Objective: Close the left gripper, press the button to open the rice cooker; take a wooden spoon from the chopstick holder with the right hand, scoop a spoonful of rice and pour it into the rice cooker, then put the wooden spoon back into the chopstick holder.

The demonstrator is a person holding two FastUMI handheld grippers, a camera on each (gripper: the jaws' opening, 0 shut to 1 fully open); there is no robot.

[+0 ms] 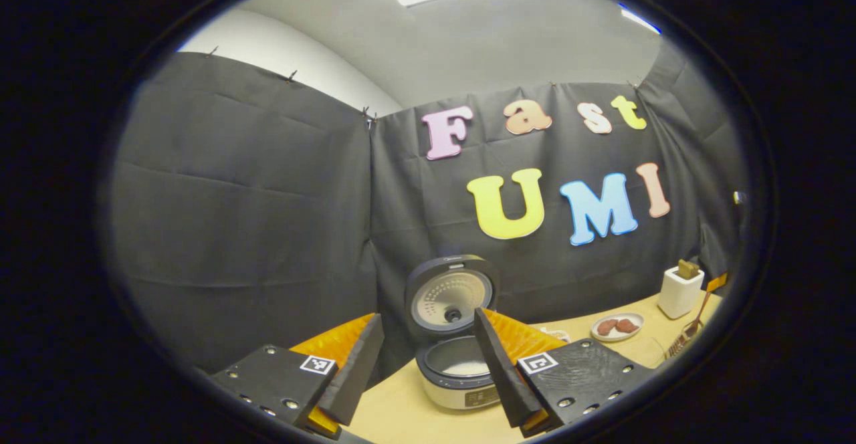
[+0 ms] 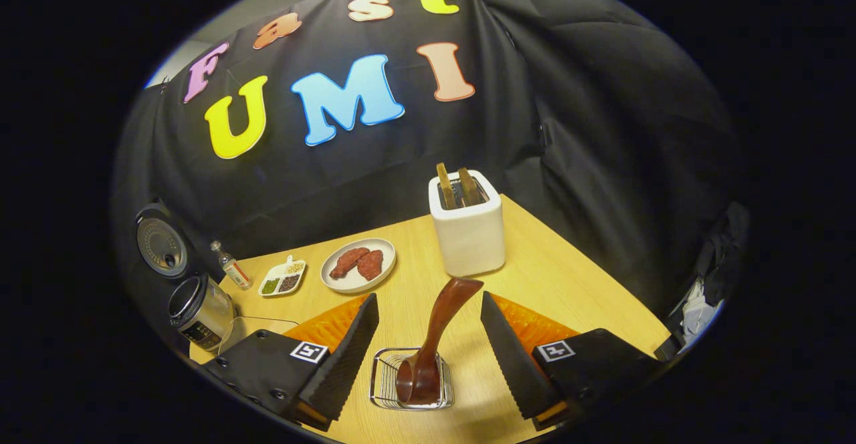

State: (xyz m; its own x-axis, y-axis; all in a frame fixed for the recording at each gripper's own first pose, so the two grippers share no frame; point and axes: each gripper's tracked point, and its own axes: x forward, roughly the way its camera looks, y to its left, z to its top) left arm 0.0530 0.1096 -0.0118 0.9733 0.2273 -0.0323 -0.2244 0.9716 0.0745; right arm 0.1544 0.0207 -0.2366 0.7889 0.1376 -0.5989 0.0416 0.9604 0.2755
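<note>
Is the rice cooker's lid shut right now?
No: in the left gripper view the rice cooker stands with its lid swung up, and the inner pot lies open below it.

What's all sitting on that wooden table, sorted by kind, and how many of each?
Appliances: 2, the open rice cooker and the white toaster.
Dishes: 2, the plate with red pieces and the divided dish.
Bottles: 1, the small bottle.
Utensil sets: 2, the wooden spoon standing in the wire chopstick holder.
Total: 7.
</note>
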